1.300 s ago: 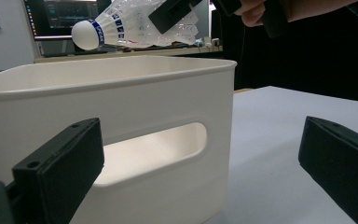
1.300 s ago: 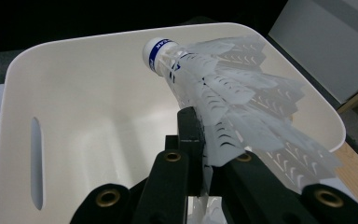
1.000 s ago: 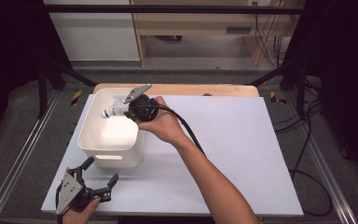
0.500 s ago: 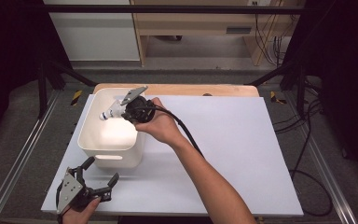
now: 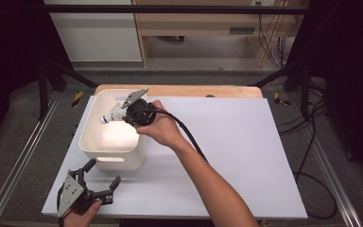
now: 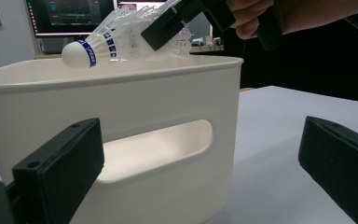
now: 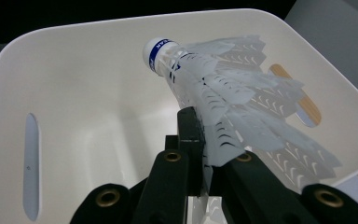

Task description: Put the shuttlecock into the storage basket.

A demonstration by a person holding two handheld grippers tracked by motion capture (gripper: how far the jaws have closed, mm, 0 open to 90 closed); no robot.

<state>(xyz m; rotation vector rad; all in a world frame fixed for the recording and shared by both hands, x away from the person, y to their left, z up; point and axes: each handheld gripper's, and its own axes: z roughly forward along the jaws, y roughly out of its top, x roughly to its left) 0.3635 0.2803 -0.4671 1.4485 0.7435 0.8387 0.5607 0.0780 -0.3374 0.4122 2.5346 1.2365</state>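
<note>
White table point(image 5: 246, 156) bears one bin point(image 5: 96, 147); right gripper point(image 5: 123, 111) jaws pinch one shuttlecock point(image 5: 108, 116) (left gripper point(image 5: 97, 182) jaws gape, holding nothing).

bin point(image 5: 94, 147): looking like smooth cream plastic, catching a soft sheen below the fingers.
shuttlecock point(image 7: 223, 93): showing a translucent, perforated white plastic skirt pinched between the fingers point(image 7: 189, 135), with a smooth white cap banded in blue.
fingers: appearing as matt black plastic.
bench point(image 5: 246, 151): presenting a matt white sheet over a pale wooden edge.
</note>
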